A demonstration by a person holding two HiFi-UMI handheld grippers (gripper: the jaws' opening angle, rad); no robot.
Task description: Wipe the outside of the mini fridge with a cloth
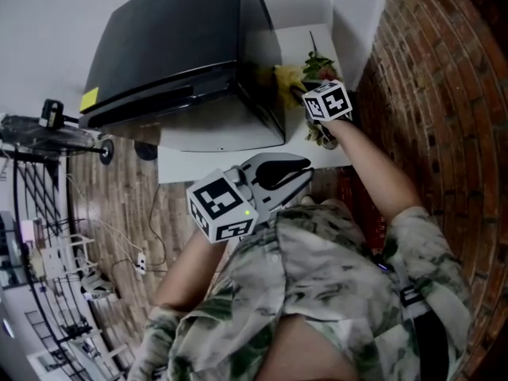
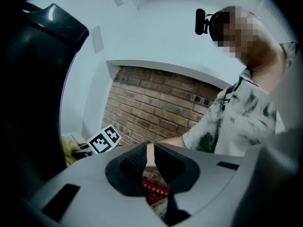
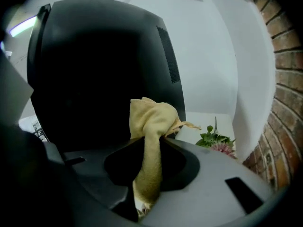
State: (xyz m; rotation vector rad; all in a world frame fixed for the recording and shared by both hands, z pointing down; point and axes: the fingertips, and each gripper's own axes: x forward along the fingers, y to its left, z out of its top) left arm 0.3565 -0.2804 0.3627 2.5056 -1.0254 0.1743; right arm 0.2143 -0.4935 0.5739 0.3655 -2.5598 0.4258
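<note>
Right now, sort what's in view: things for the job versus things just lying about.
For the job:
mini fridge
yellow cloth
right claw, shut on the cloth

Lying about:
flowers
power strip on the floor

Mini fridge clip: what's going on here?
A person holds a gripper in each hand. The right gripper is shut on a yellow cloth, held up by the black mini fridge's side; contact is unclear. The left gripper, jaws nearly together and empty, hangs back by the person's torso. The fridge stands on a white table beside some flowers.
</note>
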